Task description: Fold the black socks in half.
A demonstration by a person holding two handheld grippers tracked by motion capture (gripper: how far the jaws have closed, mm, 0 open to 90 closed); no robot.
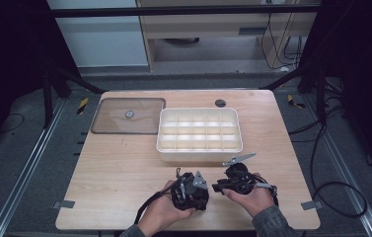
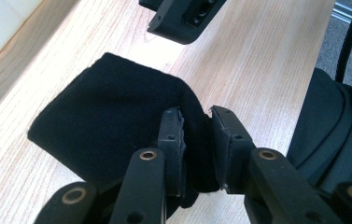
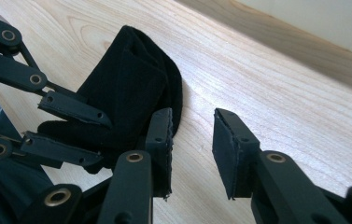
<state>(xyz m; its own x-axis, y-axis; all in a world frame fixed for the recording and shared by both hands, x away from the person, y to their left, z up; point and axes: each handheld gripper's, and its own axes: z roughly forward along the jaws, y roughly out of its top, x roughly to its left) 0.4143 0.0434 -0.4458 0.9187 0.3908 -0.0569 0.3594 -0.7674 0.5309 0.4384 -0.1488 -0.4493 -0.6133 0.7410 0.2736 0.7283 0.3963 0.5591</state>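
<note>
A folded piece of black cloth [image 2: 113,121] lies on the wooden table [image 1: 119,173] near its front edge. My left gripper [image 2: 197,144] is shut on one folded edge of it, the fabric pinched between both pads. In the right gripper view the same black cloth [image 3: 131,84] lies left of my right gripper [image 3: 192,149], which stands open with bare wood between its jaws; its left pad is beside the cloth's edge. From above, the left gripper [image 1: 191,190] and the right gripper [image 1: 235,180] sit close together, each held by a hand.
A white tray with several empty compartments [image 1: 198,155] stands just beyond the grippers at the table's middle. A clear lid [image 1: 127,116] lies flat at the back left. A round grommet [image 1: 220,103] is at the back edge.
</note>
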